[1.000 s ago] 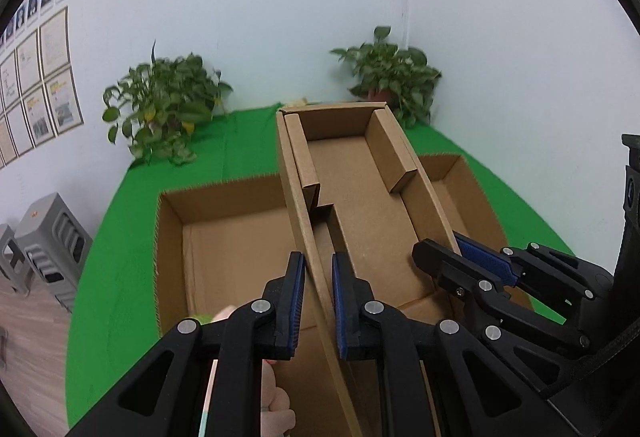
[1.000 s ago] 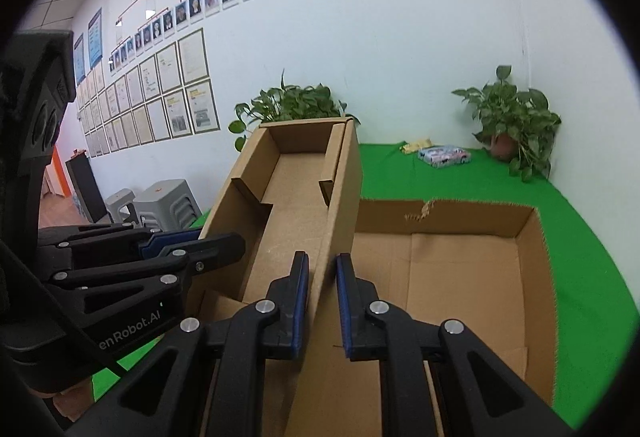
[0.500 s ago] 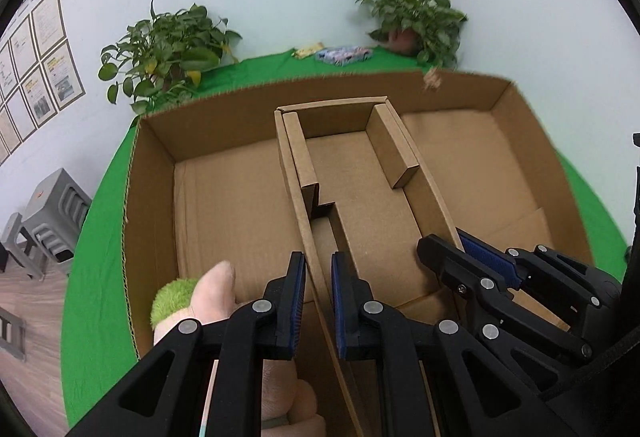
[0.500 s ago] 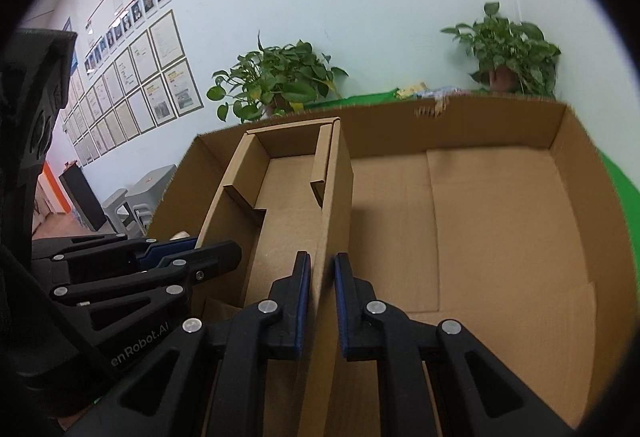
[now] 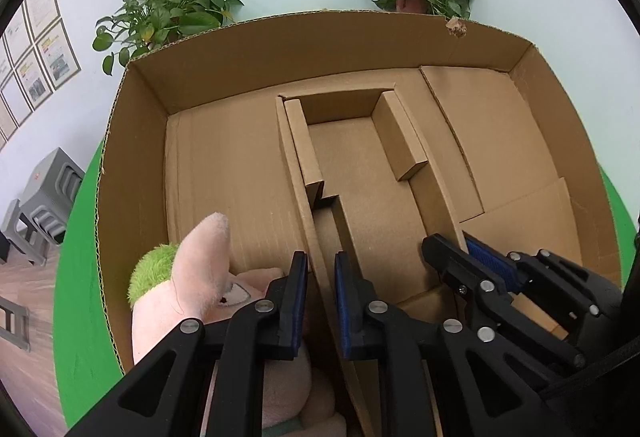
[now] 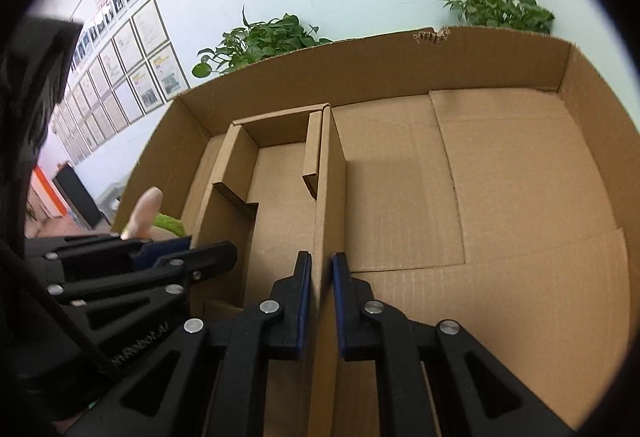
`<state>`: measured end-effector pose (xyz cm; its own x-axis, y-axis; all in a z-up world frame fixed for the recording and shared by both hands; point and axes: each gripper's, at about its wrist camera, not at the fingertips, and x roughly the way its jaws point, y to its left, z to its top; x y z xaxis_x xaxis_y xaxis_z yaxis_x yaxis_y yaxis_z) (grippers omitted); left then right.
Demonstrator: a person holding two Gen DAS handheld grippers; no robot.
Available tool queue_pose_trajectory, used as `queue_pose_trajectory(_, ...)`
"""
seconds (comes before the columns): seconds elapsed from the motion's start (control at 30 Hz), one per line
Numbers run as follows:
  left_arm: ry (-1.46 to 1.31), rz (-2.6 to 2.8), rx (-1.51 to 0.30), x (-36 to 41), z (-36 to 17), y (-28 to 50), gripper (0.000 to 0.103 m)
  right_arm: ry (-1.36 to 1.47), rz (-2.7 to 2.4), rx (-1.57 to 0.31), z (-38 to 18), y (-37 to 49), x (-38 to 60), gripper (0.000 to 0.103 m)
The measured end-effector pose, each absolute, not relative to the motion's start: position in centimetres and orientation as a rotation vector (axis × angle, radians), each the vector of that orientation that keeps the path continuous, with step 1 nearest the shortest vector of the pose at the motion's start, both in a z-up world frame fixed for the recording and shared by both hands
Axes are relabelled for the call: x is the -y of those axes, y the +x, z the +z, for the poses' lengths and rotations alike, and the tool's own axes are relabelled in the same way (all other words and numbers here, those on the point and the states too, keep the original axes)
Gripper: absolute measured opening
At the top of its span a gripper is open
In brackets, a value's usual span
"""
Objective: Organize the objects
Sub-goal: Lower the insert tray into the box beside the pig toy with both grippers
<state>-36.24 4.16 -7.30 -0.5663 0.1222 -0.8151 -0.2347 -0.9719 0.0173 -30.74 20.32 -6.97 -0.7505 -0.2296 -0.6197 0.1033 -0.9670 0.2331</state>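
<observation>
Setting the small cardboard tray point(image 5: 360, 173) into the big carton point(image 5: 520, 133), we hold it by both long walls: the left hand-held gripper point(image 5: 321, 301) clamped on one, the right hand-held gripper point(image 6: 321, 301) on the other. We should keep both grips level and clear the plush toy point(image 5: 192, 277) lying inside the carton on the green bench point(image 5: 80, 237).

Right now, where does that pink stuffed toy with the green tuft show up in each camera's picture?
Left wrist view: the pink stuffed toy fills the lower left, inside the big cardboard box, beside the left gripper.
Right wrist view: only its ear and green tuft peek out at the left edge.
Shared landmark: the small cardboard tray that both grippers hold.
</observation>
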Motion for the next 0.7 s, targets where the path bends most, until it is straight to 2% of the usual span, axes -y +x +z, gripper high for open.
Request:
queue_pose_trajectory(0.47, -1.233, 2.737, -0.054, 0.1, -4.2, -32.2, 0.018, 1.071, -2.798, 0.293, -7.2, -31.2, -19.3, 0.009)
queue_pose_trajectory(0.53, -1.213, 2.759, -0.019, 0.7, -3.8, -31.4, 0.034, 1.082, -2.791, 0.297, -7.3, -31.3, -19.4, 0.010)
queue_pose_trajectory(0.67, -1.124, 2.813, 0.023, 1.3, -2.3, -29.1, 0.046, 1.133, -2.748, 0.349, -7.1, -31.7, -20.0, 0.012)
queue_pose_trajectory(0.7, -1.100, 2.835, 0.004, 1.3, -1.9, -28.5, 0.051, 1.136, -2.741, 0.369, -6.9, -31.7, -20.4, 0.016)
